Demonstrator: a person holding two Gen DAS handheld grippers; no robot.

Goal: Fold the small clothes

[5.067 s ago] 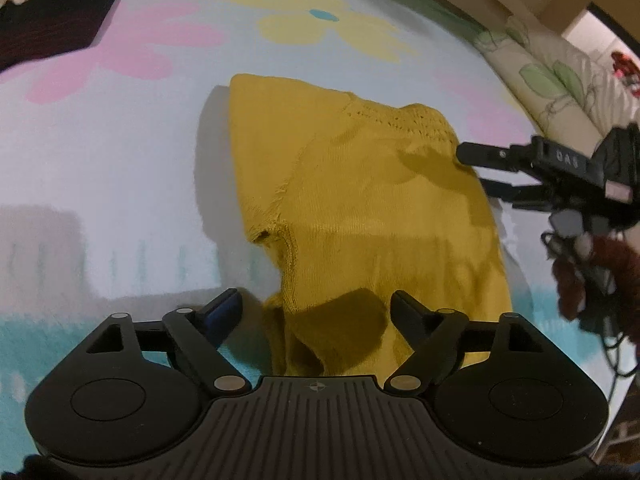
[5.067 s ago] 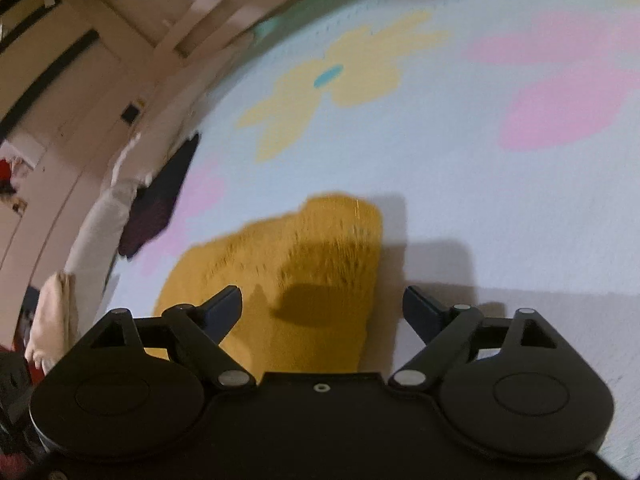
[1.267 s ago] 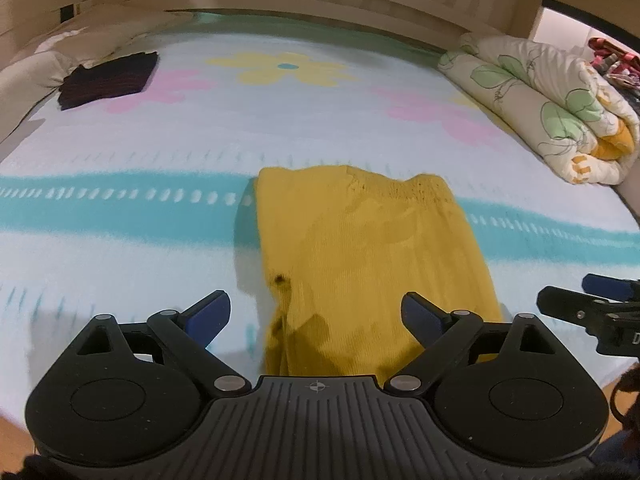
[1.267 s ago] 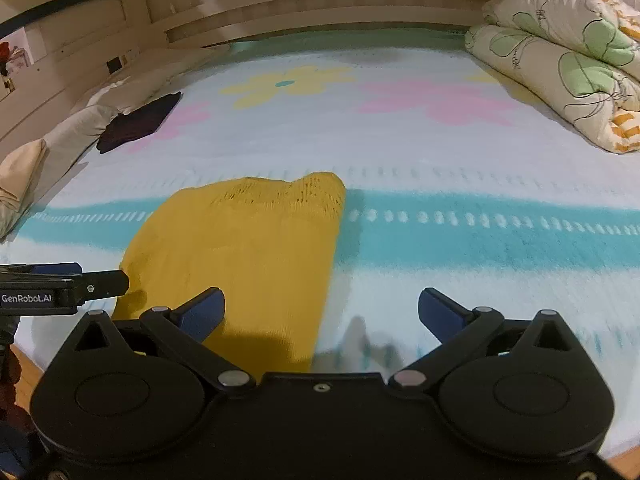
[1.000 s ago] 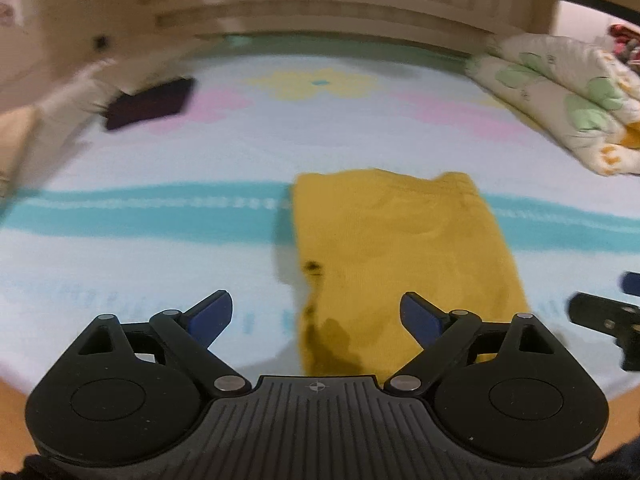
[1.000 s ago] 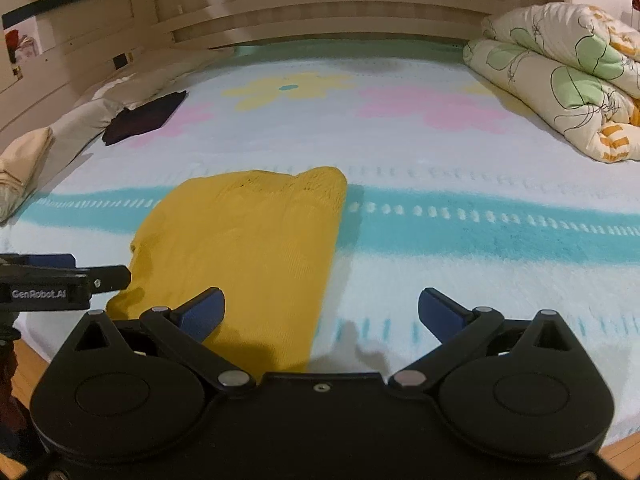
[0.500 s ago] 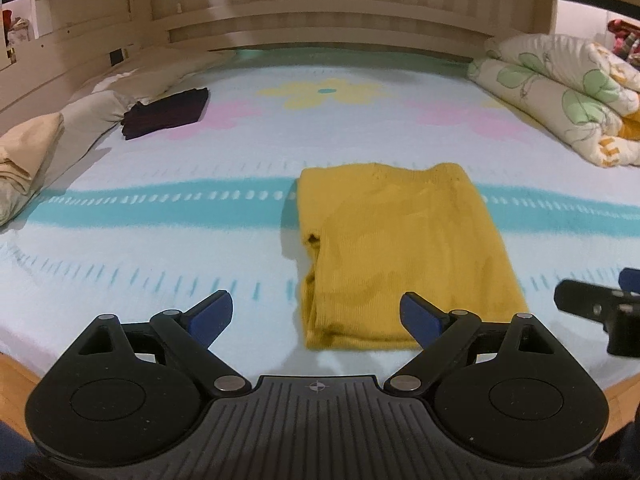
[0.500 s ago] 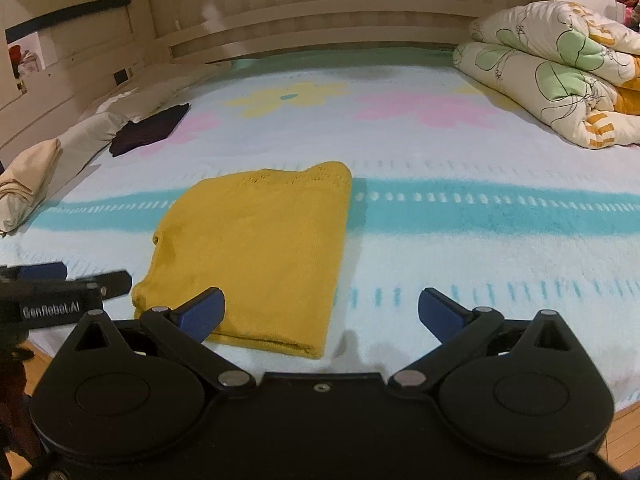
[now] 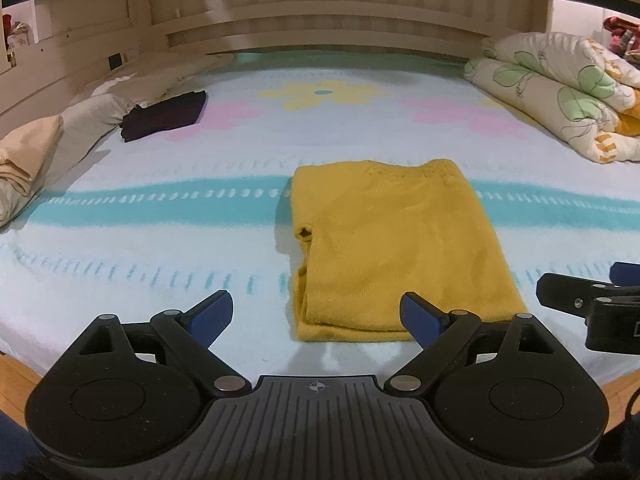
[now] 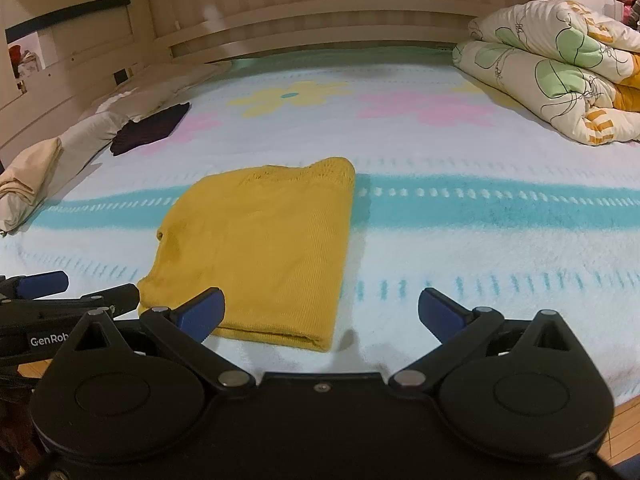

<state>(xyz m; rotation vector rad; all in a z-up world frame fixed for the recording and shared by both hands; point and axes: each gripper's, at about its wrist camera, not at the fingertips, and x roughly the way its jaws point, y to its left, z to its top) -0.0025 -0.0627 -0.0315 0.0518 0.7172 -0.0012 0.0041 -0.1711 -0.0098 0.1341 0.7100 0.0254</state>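
A: From the left wrist view, what's there?

B: The left gripper (image 9: 316, 312) hangs above the near edge of the bed (image 9: 168, 240) with its jaws spread wide and nothing between them. The yellow garment (image 9: 396, 244) lies folded into a flat rectangle on the blanket, close to the near edge and a little right of the middle, its far end across the teal stripe. The right gripper (image 9: 580, 296) pokes in at the right edge of the picture, beside the garment and not touching it.

A: Anything else on the bed?

B: A dark folded cloth (image 9: 164, 116) near the far left side, beige pillows (image 9: 36, 164) along the left edge, and a rolled floral quilt (image 9: 560, 92) at the far right corner.

A: And the right wrist view?

B: The right gripper (image 10: 320, 314) also stands wide open and empty, over the near edge. The yellow garment (image 10: 264, 248) sits left of centre, its near hem just beyond the left blue fingertip (image 10: 202, 312). The left gripper (image 10: 60, 294) shows at the left edge, clear of the cloth.
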